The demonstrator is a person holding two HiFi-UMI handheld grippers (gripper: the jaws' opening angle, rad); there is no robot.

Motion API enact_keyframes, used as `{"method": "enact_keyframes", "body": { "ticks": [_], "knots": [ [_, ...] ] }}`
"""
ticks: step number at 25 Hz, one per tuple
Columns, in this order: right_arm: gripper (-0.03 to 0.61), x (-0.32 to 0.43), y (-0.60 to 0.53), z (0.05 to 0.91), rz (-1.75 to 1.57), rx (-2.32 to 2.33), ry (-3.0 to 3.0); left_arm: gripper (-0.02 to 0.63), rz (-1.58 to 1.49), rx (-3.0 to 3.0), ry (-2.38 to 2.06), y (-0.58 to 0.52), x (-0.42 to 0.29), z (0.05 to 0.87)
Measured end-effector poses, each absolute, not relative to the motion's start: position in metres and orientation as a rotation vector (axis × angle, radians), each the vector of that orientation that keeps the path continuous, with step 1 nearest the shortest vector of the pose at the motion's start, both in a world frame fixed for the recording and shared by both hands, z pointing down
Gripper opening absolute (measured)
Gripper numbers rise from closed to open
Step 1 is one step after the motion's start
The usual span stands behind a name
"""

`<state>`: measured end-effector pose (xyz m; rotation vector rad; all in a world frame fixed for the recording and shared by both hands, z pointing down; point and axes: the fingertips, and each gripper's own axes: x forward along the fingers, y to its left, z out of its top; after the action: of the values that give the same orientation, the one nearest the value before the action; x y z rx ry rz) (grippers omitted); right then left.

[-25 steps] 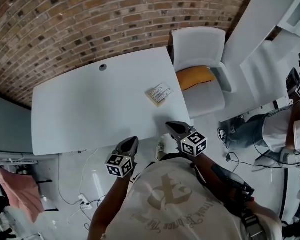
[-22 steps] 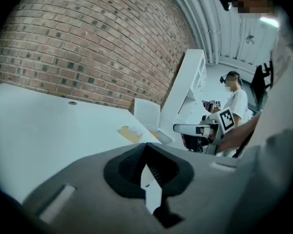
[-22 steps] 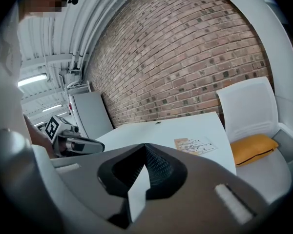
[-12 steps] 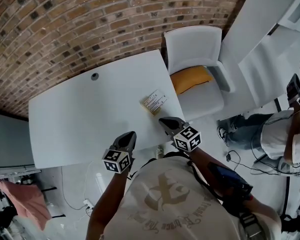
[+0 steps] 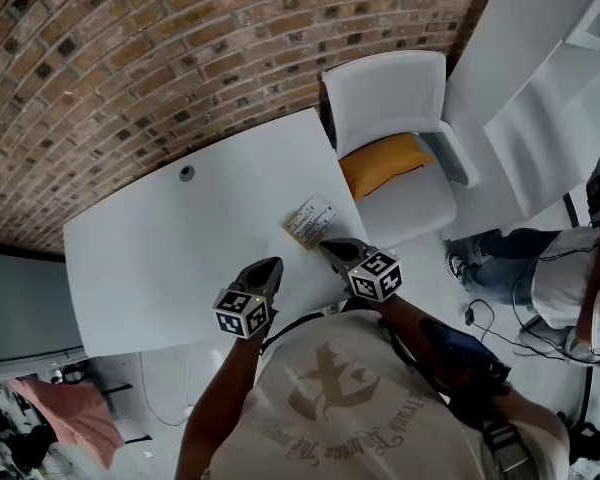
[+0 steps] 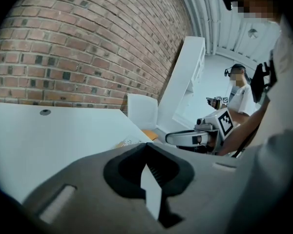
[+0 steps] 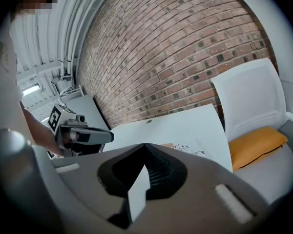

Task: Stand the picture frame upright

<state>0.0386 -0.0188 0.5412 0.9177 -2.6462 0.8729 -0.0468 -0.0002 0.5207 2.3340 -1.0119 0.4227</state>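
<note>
Left gripper (image 5: 272, 265), right gripper (image 5: 328, 248): jaws closed, empty. Picture frame (image 5: 310, 219) flat on surface (image 5: 160, 238), just ahead of right jaws, near edge. Risk: closed jaws nudge frame, it slides off toward chair (image 5: 390, 93). Low flat edge likely hard to catch.

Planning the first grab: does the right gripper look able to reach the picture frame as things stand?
Probably yes: the picture frame lies flat near the table edge just ahead of the right gripper, nothing between them. Its jaws are shut, so they must open first.
</note>
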Motion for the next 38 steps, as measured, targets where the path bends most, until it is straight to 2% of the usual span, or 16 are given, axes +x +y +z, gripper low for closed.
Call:
{"method": "enact_keyframes", "body": {
  "ticks": [17,24,34,38],
  "knots": [
    [0.006,0.061,-0.040,0.588,1.028,1.101,-2.396,0.003,0.614,2.339,-0.860,-0.061,-0.035,0.544],
    [0.008,0.069,-0.046,0.616,1.281,1.272,-2.214,0.005,0.750,2.325,-0.773,-0.098,-0.029,0.566],
    [0.009,0.067,-0.052,0.631,1.600,1.424,-2.079,0.136,0.925,2.250,-0.589,-0.119,-0.017,0.606],
    [0.093,0.058,-0.054,0.636,1.694,1.413,-2.053,0.206,1.038,2.198,-0.478,-0.114,-0.014,0.626]
  ]
}}
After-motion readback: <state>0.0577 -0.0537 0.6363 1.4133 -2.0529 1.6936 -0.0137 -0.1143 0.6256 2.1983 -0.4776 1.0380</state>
